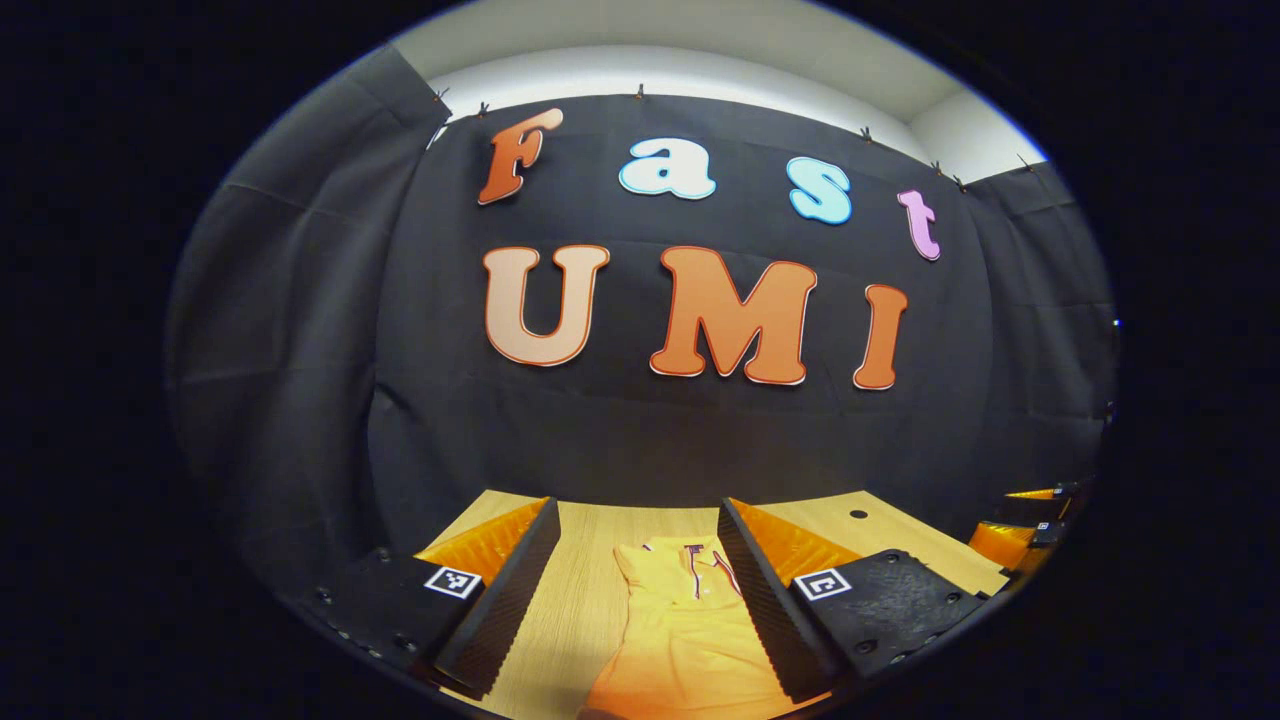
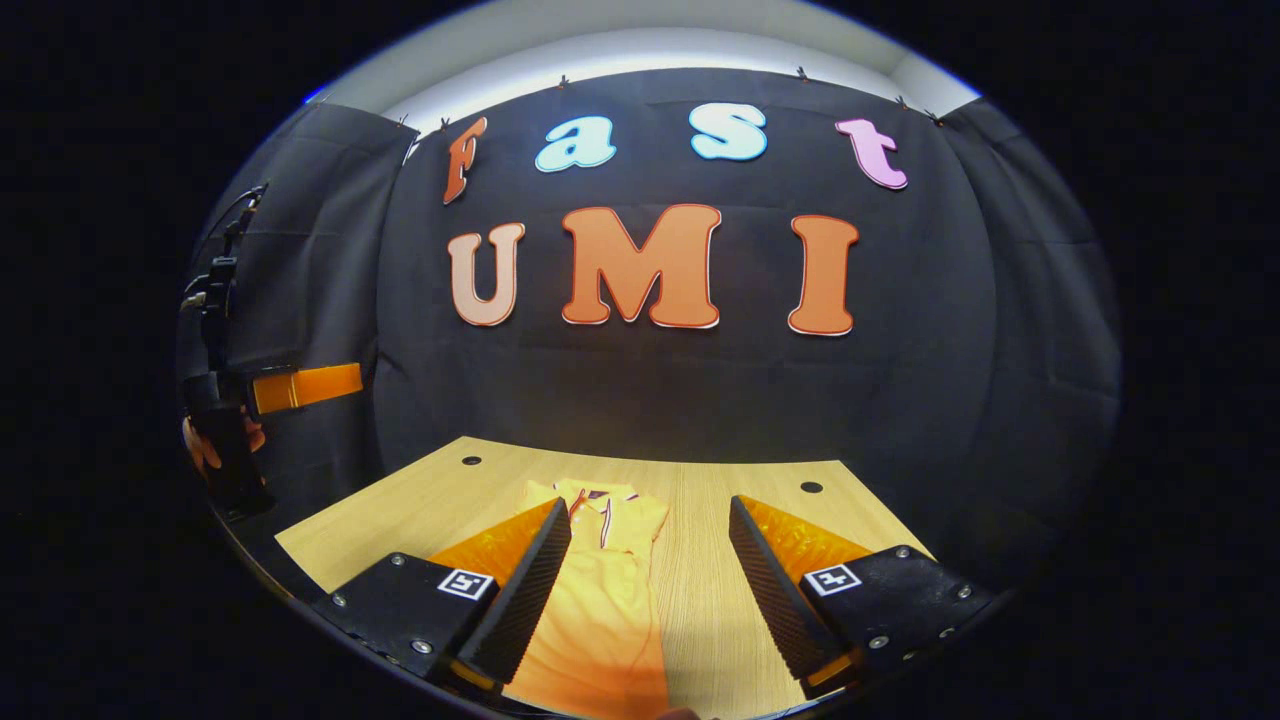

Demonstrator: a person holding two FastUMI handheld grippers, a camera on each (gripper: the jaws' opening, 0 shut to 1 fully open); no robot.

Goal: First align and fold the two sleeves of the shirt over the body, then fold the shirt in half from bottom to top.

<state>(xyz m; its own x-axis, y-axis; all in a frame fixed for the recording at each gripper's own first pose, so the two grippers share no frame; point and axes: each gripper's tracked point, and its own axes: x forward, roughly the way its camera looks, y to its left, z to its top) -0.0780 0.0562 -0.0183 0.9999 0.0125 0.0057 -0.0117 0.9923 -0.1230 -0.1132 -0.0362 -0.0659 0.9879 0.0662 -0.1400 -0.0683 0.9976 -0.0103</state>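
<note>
Shirt point(image 1: 690, 620) on table point(image 1: 580, 590); left gripper point(image 2: 225, 400), hand, in right gripper view.

Soft cloth shirt point(image 1: 690, 620) on matt wood-grain table point(image 1: 580, 580).

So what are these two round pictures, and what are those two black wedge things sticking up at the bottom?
Those wedges are the fingers of two grabbing tools. A person holds one in each hand, and a small camera rides on each tool, looking forward along its fingers. One picture comes from the left gripper, the other from the right gripper. Both are open and hold nothing. On the wooden table lies a yellow shirt with its collar pointing at the black cloth wall. The shirt looks narrow, so its sleeves may already be folded in, but I cannot be sure. At the left edge of the right gripper view you can spot the other tool and the hand holding it.
</note>
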